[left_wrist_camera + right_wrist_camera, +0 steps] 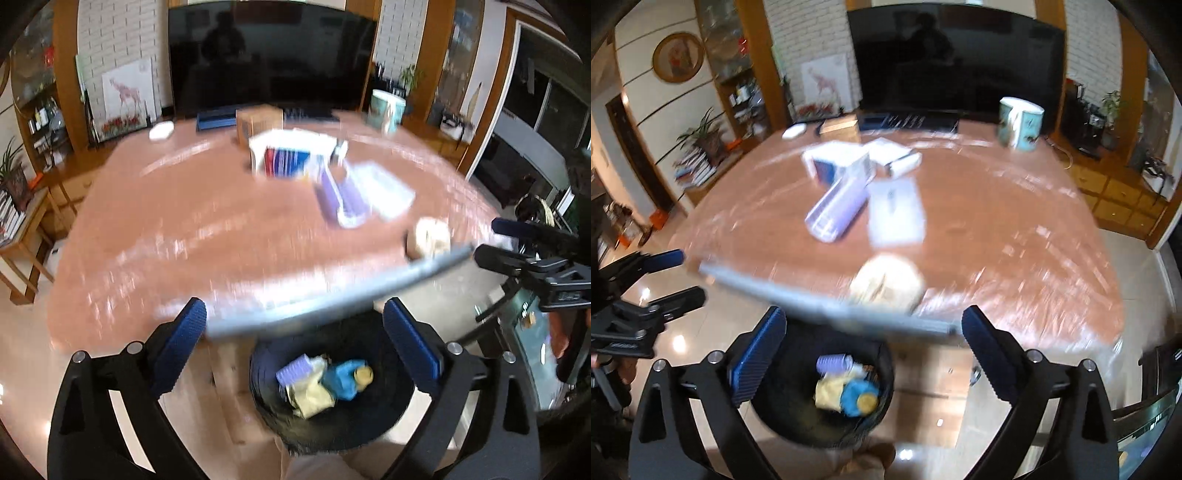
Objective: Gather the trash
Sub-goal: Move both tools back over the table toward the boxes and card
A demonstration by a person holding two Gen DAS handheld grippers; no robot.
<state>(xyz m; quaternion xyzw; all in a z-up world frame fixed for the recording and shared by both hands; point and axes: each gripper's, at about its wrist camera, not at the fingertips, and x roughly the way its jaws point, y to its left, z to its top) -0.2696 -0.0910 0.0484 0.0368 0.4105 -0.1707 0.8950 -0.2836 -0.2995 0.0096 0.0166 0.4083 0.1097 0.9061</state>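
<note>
A black trash bin (388, 417) stands on the floor at the table's near edge, holding purple, yellow and blue trash; it also shows in the right wrist view (790, 417). My left gripper (295, 347) is open and empty above the bin. My right gripper (873, 350) is open and empty above the bin's right side. On the brown table (184, 221) lie a crumpled beige wad (432, 236), also in the right wrist view (886, 282), a purple box (834, 210), a white sheet (895, 212) and white boxes (838, 164). Both views are motion-blurred.
A teal mug (1019, 123), a cardboard box (258, 123) and a white puck (161, 130) sit at the table's far side before a large dark TV (269, 55). The right gripper shows in the left view (491, 240), the left one in the right view (679, 273).
</note>
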